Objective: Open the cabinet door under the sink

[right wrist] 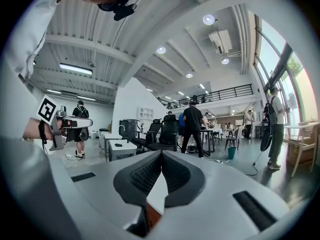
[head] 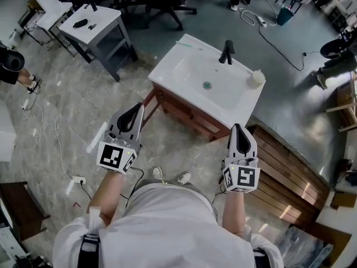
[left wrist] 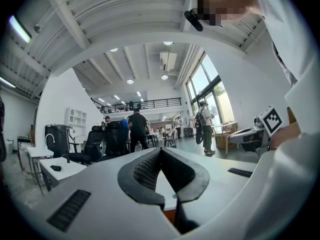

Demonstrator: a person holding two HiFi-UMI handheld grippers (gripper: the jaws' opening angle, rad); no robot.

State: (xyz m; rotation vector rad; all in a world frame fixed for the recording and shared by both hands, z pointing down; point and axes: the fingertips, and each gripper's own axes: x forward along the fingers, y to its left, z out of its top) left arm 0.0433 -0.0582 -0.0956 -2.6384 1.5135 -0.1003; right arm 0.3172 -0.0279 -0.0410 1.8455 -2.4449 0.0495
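Observation:
The white sink (head: pixel 184 66) with a black faucet (head: pixel 226 52) sits on a reddish-brown wooden cabinet (head: pixel 187 116), whose front faces me. My left gripper (head: pixel 137 111) hovers level before the cabinet's left corner, jaws shut and empty. My right gripper (head: pixel 237 129) hovers before the cabinet's right end, also shut with nothing in it. Neither touches the cabinet. In the left gripper view the black pads meet at the left gripper's tip (left wrist: pixel 161 150), and the sink's white top (left wrist: pixel 164 186) shows beyond. The right gripper view shows the right gripper's tip (right wrist: pixel 161 153) closed the same way.
A pale round cup (head: pixel 256 78) stands on the sink's right corner. A grey side table (head: pixel 95 24) is at the back left, a wooden slatted platform (head: pixel 290 166) at the right. Cables and a power strip (head: pixel 78 180) lie on the floor at the left. People and office chairs stand farther off.

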